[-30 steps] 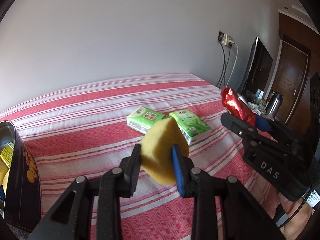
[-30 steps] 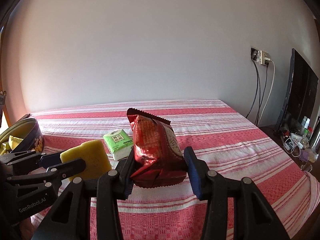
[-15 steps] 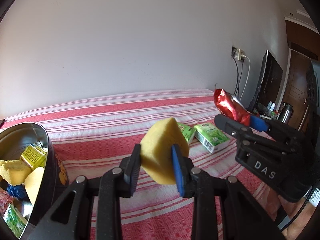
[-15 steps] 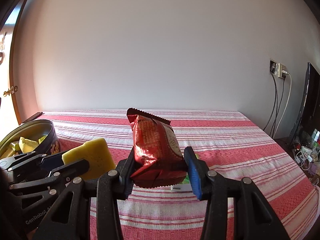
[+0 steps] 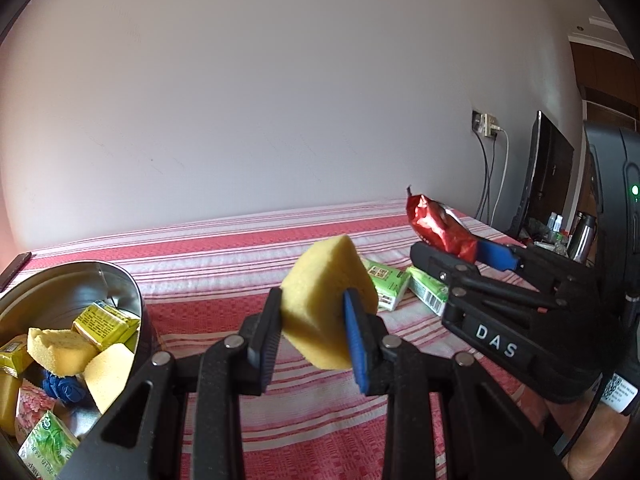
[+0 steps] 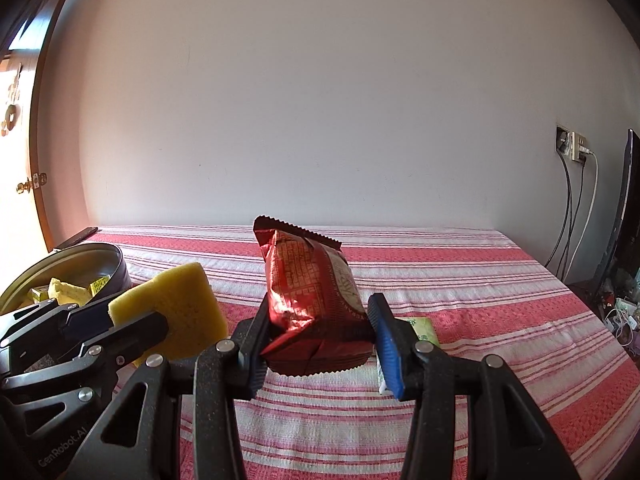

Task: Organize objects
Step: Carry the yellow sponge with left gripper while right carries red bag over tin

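Note:
My left gripper point(image 5: 312, 320) is shut on a yellow sponge point(image 5: 328, 300), held above the striped bedspread; the same sponge point(image 6: 176, 316) shows at the left of the right wrist view. My right gripper point(image 6: 318, 340) is shut on a red snack packet point(image 6: 312, 296), which stands upright between the pads; that packet point(image 5: 436, 224) appears to the right in the left wrist view. A round metal tin point(image 5: 120, 280) sits at the lower left, holding several sponges and small packs. Two green tissue packs point(image 5: 390, 284) lie on the bed behind the sponge.
The red and white striped bedspread point(image 6: 480, 280) runs back to a plain wall. A wall socket with cables point(image 6: 572, 148) and a dark screen point(image 6: 628, 216) stand at the right edge. A door point(image 6: 24, 160) is at the far left. A dark phone point(image 5: 16, 266) lies behind the tin.
Both grippers swung left with their loads held. The tin came into fuller view at the left and its contents now show; the green packs slid to the right behind the sponge.

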Tool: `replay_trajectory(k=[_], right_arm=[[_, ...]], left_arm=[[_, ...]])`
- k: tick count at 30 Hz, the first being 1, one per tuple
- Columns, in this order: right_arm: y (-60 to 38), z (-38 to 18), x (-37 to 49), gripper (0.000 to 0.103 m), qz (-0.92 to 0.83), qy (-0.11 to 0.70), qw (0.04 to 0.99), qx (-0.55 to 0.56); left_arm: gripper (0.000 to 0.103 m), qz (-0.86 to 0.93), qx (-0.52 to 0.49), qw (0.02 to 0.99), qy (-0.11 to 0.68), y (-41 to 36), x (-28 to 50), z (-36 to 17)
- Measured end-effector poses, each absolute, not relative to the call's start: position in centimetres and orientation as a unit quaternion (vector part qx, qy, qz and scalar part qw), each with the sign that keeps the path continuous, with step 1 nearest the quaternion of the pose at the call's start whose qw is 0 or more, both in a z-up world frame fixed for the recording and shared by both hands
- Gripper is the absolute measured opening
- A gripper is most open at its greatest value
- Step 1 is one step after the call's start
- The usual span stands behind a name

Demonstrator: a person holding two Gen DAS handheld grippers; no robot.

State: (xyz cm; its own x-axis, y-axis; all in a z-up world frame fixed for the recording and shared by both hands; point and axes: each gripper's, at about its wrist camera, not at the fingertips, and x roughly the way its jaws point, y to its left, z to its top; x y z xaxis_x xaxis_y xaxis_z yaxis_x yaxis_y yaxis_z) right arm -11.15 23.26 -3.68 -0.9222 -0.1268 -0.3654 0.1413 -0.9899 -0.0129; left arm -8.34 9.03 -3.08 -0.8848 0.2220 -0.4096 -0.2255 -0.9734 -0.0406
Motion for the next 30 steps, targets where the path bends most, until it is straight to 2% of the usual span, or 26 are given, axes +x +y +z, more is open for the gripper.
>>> replay_trajectory(k=[30], right_arm=[[16.2,-2.0,-11.8,0.048,-0.975,0.063,0.14,0.159]], left_arm=[[0.029,0.986,-0.156,0.052,-0.025,1.7,-3.7,-1.0]])
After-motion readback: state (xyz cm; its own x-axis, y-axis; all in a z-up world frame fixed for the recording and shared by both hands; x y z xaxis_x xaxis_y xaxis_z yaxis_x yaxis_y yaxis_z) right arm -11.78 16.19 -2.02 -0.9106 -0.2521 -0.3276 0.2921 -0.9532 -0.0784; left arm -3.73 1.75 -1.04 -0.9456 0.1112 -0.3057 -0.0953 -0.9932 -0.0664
